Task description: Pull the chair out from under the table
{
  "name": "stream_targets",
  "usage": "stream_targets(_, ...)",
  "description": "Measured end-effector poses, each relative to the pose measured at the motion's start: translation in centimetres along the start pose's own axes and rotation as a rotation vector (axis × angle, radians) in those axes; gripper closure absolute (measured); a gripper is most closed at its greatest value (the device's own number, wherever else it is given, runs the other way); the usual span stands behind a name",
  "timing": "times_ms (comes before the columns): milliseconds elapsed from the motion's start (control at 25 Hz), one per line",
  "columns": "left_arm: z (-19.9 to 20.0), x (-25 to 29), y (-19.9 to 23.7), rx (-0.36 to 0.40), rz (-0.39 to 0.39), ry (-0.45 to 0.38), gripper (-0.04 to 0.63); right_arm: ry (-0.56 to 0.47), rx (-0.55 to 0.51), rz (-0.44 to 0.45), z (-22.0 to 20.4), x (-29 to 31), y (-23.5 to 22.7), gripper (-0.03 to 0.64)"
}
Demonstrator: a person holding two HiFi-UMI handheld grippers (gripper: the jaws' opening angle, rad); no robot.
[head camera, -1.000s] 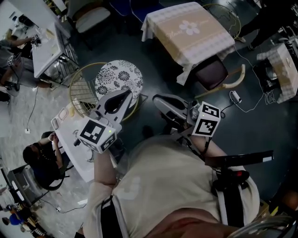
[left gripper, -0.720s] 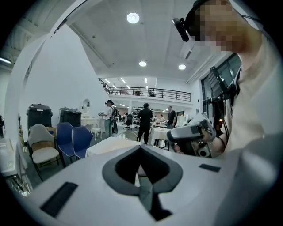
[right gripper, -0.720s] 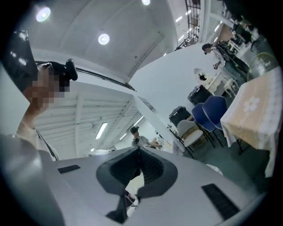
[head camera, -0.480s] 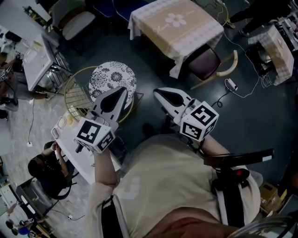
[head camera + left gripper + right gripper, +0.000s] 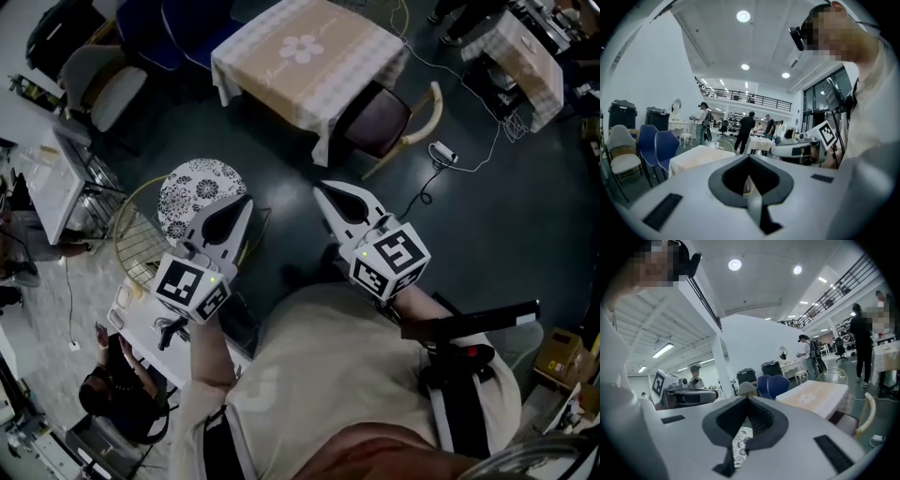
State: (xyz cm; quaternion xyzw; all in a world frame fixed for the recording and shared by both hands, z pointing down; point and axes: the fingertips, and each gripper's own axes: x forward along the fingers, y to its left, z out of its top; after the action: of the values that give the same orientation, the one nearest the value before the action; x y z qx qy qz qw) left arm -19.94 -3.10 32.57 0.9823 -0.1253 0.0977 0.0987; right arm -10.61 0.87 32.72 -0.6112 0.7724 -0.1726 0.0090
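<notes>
left gripper (image 5: 242, 204), right gripper (image 5: 322, 190) closed, empty; chair (image 5: 378, 122) partly under table (image 5: 300, 52)

The tablecloth (image 5: 281, 73) is beige, flowered; the chair seat (image 5: 375, 120) is maroon.

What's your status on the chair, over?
Left gripper and right gripper shut, empty. Chair partly under table, untouched. Cabled adapter on floor beside it.

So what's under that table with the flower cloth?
A chair is tucked partly under the table. Its dark seat and curved wooden back stick out; the cloth covers the seat's front and whatever else is underneath.
</notes>
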Motion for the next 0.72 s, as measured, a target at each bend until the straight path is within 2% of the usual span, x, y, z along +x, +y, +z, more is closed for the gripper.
stream_targets(120, 0.6, 2.3, -1.8, 0.033, -0.055, 0.027, 0.589, -0.014, 0.018, -0.052, 0.5, -1.9, -2.1, 0.607)
stream_targets(280, 1.6, 5.4, -3.1, 0.027, -0.101, 0.022, 0.588, -0.014, 0.024, -0.103, 0.9, -4.3, -4.7, 0.607)
stream_targets(480, 2.2, 7.7, -4.5, 0.094, -0.145, 0.046, 0.589, -0.019, 0.048, -0.139, 0.8, -6.0, -7.0, 0.607)
stream_targets(720, 2.4, 9.3, -5.6, 0.084, -0.184, 0.061, 0.588, -0.041, 0.041, -0.169, 1.5, -7.1, -8.7, 0.607)
